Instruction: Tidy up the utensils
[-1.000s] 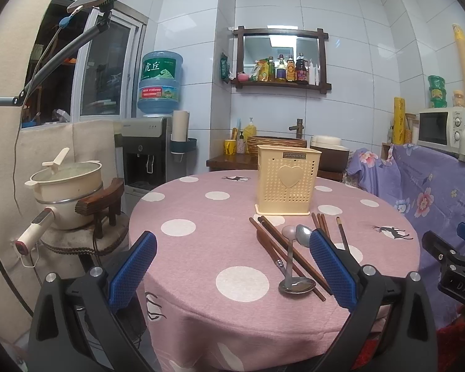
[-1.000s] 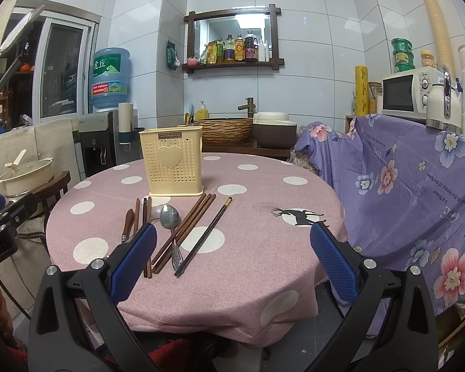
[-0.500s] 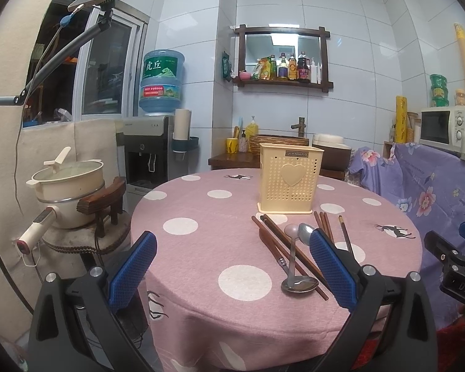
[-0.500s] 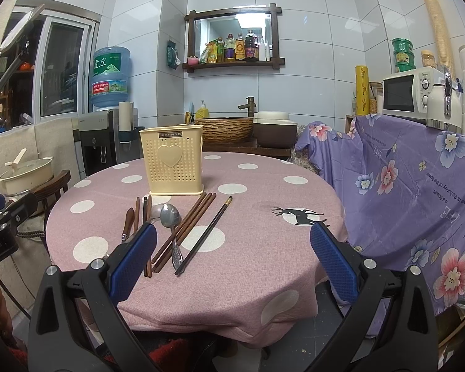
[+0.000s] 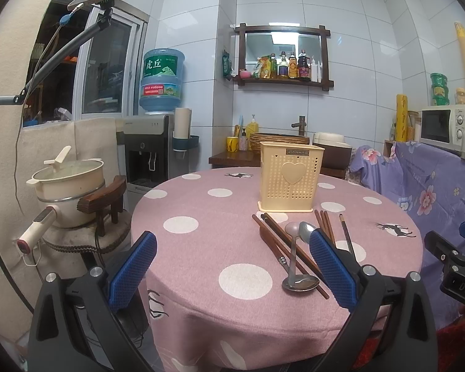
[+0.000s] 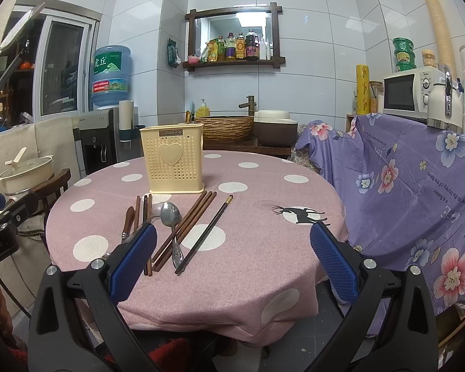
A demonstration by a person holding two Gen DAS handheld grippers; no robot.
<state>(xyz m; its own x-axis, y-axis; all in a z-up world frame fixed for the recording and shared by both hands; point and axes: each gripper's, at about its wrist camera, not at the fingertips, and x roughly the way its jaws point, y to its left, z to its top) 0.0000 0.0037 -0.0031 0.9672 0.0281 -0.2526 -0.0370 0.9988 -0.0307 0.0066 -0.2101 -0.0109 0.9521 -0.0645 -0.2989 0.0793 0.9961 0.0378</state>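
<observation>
Both grippers, left [image 5: 232, 266] and right [image 6: 232, 260], are held wide apart with nothing clamped, just short of the table [image 5: 201, 248]. The utensils are laid out in front of the holder [image 6: 172, 158]: chopsticks [image 6: 186, 226], a spoon [image 6: 171, 217] and a ladle [image 5: 299, 280], though the ladle's bowl is hidden behind the right gripper's left pad in the right view, and can only be seen properly from the left. The dark single chopstick [image 6: 206, 232] is shown whole on the right but is half cut off by a pad on the left.
</observation>
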